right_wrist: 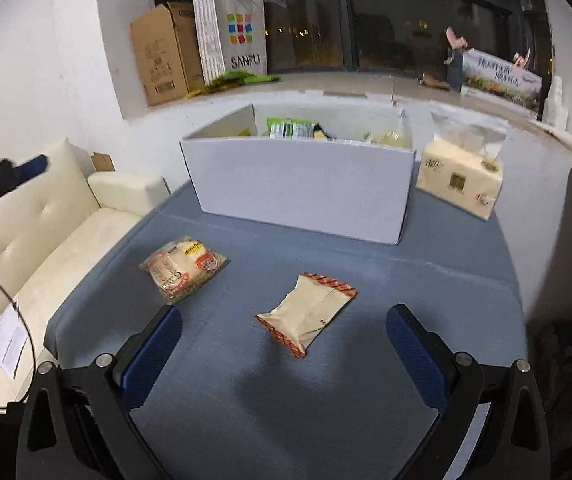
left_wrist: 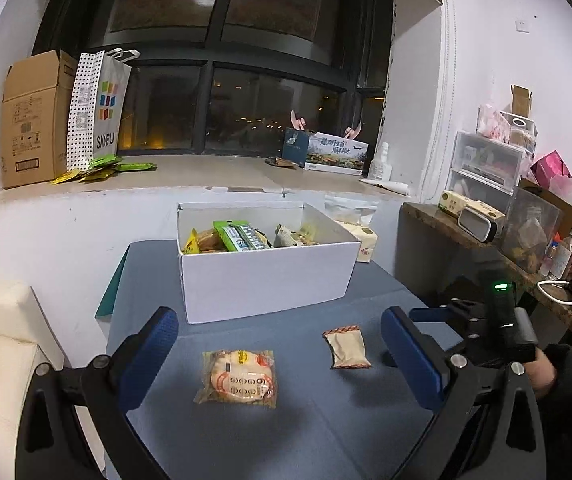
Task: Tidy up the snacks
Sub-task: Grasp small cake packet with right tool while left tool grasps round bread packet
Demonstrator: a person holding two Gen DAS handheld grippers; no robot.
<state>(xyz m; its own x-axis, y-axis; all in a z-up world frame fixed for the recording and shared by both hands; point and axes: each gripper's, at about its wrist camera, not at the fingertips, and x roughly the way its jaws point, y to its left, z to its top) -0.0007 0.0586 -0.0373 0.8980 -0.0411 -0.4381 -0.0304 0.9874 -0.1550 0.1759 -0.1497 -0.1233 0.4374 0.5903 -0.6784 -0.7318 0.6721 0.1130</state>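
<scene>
A white open box (left_wrist: 269, 276) (right_wrist: 306, 184) stands on the blue table (left_wrist: 286, 432) and holds several snack packets (left_wrist: 241, 236). A clear packet with a round snack (left_wrist: 237, 378) (right_wrist: 183, 268) lies between my left gripper's (left_wrist: 279, 344) open fingers. A beige packet with orange edges (left_wrist: 348, 346) (right_wrist: 306, 312) lies to its right, in front of my right gripper (right_wrist: 283, 342), which is open and empty. The right gripper also shows in the left wrist view (left_wrist: 498, 320).
A tissue pack (right_wrist: 460, 178) stands right of the box. A cream sofa (right_wrist: 57, 224) is left of the table. The windowsill holds a cardboard box (left_wrist: 33, 120), a SANFU bag (left_wrist: 99, 112) and green packets (left_wrist: 101, 170). A cluttered shelf (left_wrist: 526, 240) stands at right.
</scene>
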